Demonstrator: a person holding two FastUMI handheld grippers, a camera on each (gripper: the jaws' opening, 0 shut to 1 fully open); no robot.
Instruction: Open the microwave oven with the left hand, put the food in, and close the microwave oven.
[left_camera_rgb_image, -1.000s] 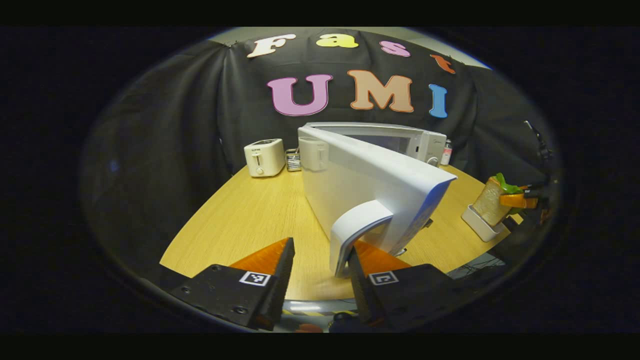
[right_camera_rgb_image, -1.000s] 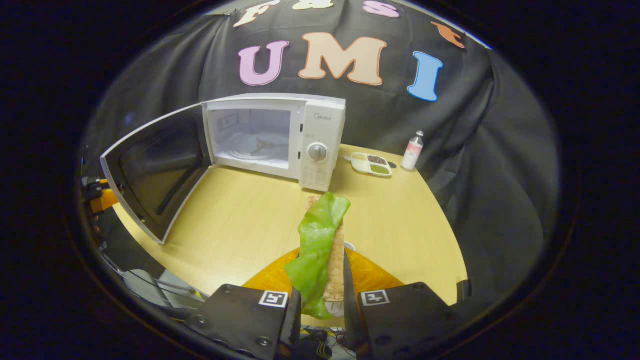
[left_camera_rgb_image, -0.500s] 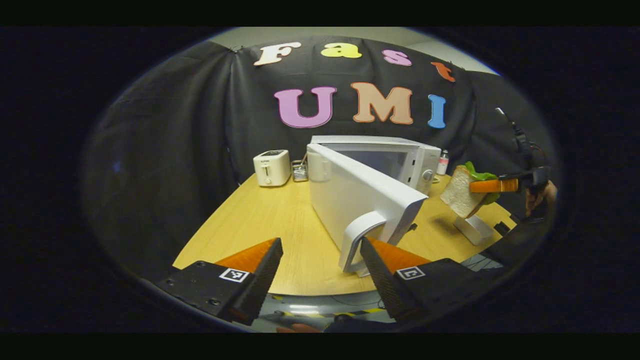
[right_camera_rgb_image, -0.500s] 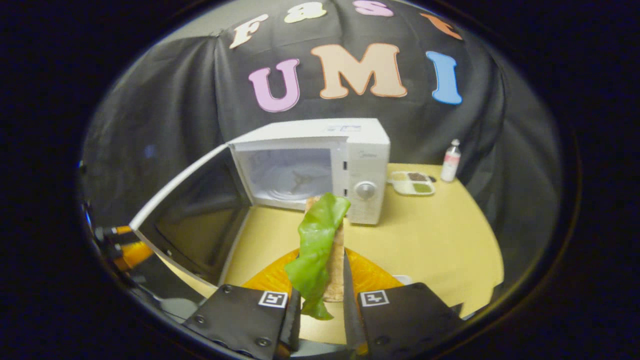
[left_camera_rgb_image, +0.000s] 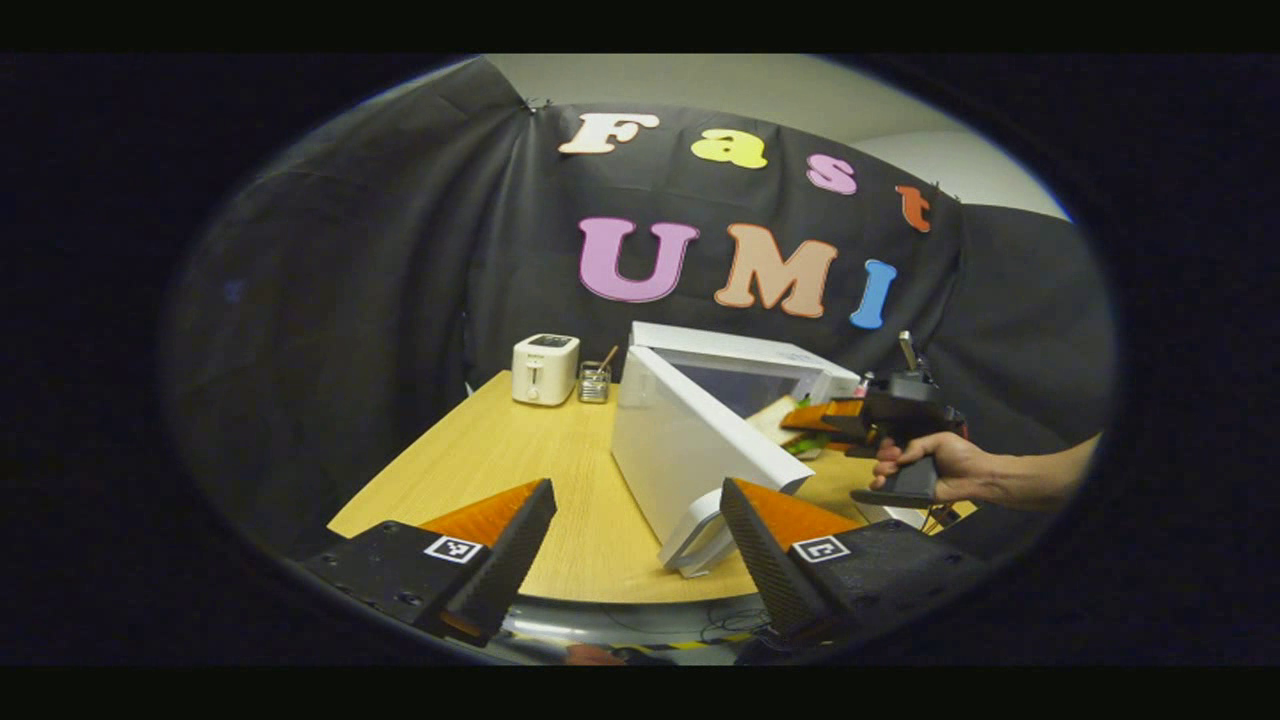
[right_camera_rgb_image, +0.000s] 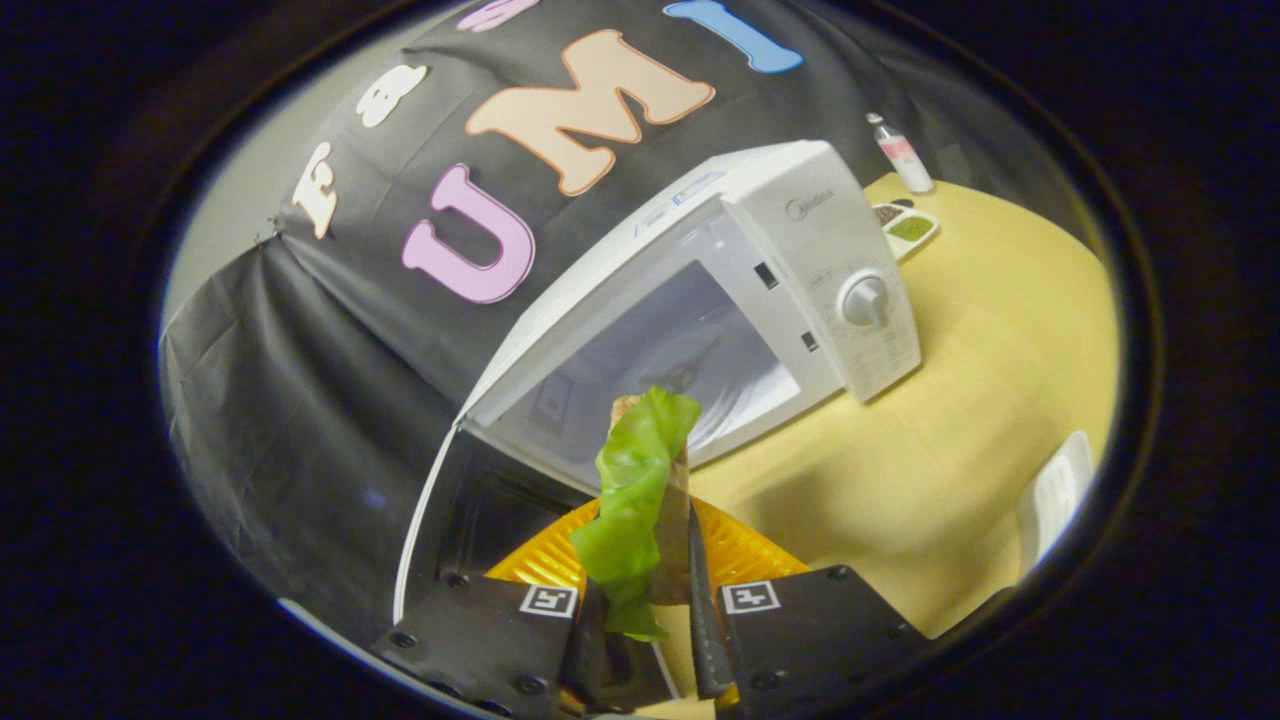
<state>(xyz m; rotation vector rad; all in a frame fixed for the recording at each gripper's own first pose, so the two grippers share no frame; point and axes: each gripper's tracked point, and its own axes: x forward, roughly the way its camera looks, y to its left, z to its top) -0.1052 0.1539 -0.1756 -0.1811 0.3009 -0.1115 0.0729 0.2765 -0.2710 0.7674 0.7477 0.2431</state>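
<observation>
Since a second ago the right gripper (right_camera_rgb_image: 645, 590) has carried the food (right_camera_rgb_image: 640, 500) — bread with a lettuce leaf, clamped between both fingers — up from the white holder (right_camera_rgb_image: 1055, 495) to the open mouth of the microwave oven (right_camera_rgb_image: 800, 270). The left gripper (left_camera_rgb_image: 635, 545) has backed off the door handle (left_camera_rgb_image: 695, 530), its fingers spread apart and grasping nothing. The door (left_camera_rgb_image: 690, 455) stands wide open over the wooden surface (left_camera_rgb_image: 520, 470) (a toaster (left_camera_rgb_image: 545, 368) sits at the back).

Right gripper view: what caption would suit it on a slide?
Right gripper carries a lettuce sandwich toward the open microwave.
</observation>
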